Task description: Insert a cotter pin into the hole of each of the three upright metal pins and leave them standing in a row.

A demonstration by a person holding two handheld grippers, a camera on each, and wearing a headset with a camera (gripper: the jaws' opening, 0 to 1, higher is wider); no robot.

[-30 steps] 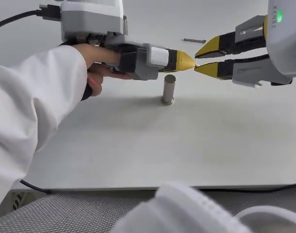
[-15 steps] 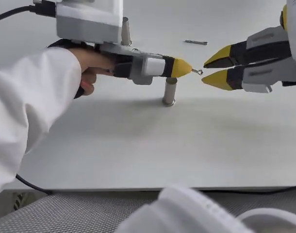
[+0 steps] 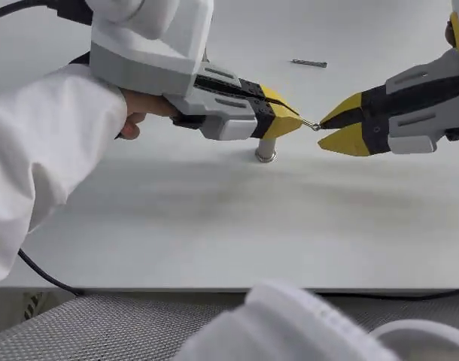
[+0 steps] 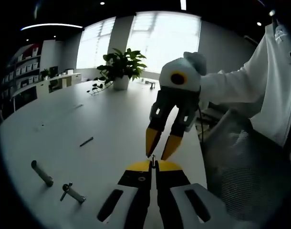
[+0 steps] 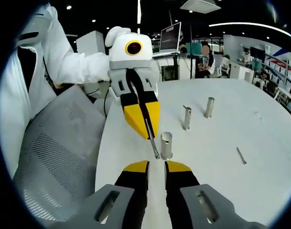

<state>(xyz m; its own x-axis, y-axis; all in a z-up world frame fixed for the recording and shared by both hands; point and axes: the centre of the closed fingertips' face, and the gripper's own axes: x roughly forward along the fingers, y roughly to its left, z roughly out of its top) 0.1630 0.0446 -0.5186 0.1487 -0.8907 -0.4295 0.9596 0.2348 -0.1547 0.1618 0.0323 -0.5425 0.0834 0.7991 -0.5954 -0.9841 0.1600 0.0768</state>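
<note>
- Half a second on, the right gripper point(image 3: 320, 134) has closed the gap to the held cotter pin point(image 3: 311, 124). The left gripper point(image 3: 297, 120) has dipped nose-down across the top of the nearest metal pin point(image 3: 265, 153).
- Closest to the person, a white sleeve point(image 3: 41, 165) comes in from 9 o'clock to the hand point(image 3: 139, 109) that grips the left gripper.
- The left gripper's jaws are pressed together, pinching the held cotter pin, which pokes out of the tips toward 3 o'clock in the head view.
- The right gripper's jaws are spread, with the yellow tips either side of the pin's free end. Whether they touch it, I cannot tell.
- The nearest metal pin stands upright on the white table point(image 3: 214, 226), at 7 o'clock just below the held cotter pin.
- Beyond it, in the right gripper view, the middle metal pin point(image 5: 187, 119) and far metal pin point(image 5: 209, 107) stand upright toward 1 o'clock. The middle one bears a fitted cotter pin point(image 5: 183, 106) at its top.
- Farthest off, at 12 o'clock in the head view, a loose cotter pin point(image 3: 309, 63) lies flat on the table.
</note>
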